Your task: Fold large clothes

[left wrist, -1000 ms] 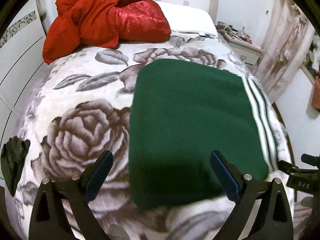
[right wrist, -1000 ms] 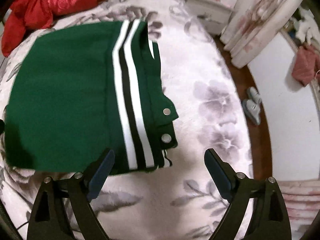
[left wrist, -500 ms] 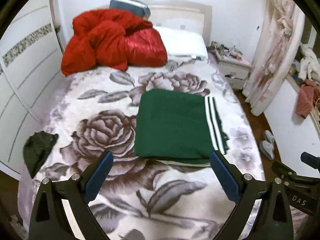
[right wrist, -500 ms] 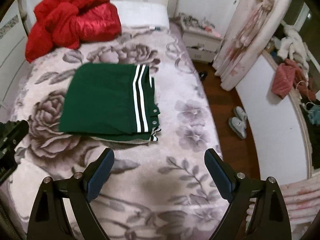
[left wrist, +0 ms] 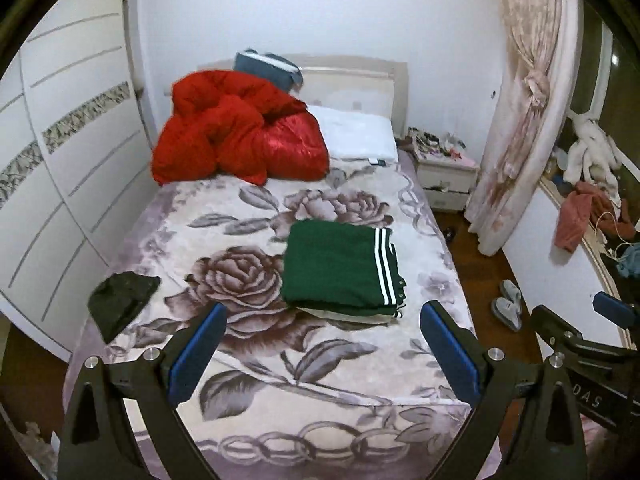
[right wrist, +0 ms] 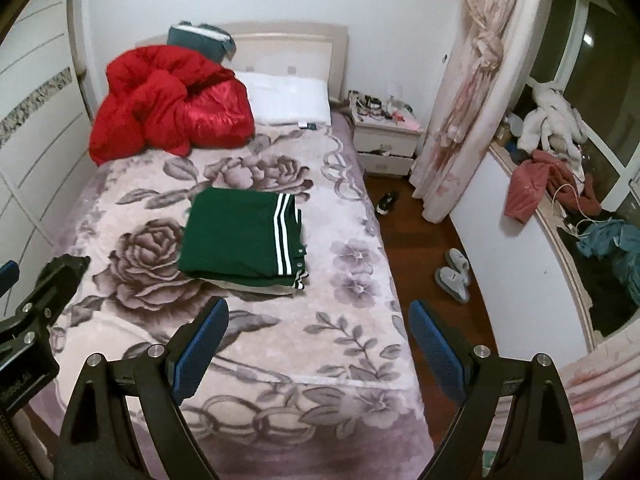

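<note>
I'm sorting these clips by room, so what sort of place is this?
A home bedroom, lived in. A bed with a floral blanket holds the folded green garment, with a white pillow at its headboard, a cluttered nightstand beside it, and slippers on the floor.

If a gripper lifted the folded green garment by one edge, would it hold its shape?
Probably not. The green garment is soft cloth in several loose layers, so lifted by one edge it would likely droop and unfold. Pushed across the plush blanket, the layers may well shear apart rather than slide as one. The snaps on its striped edge suggest a thick, fairly heavy jacket.
</note>
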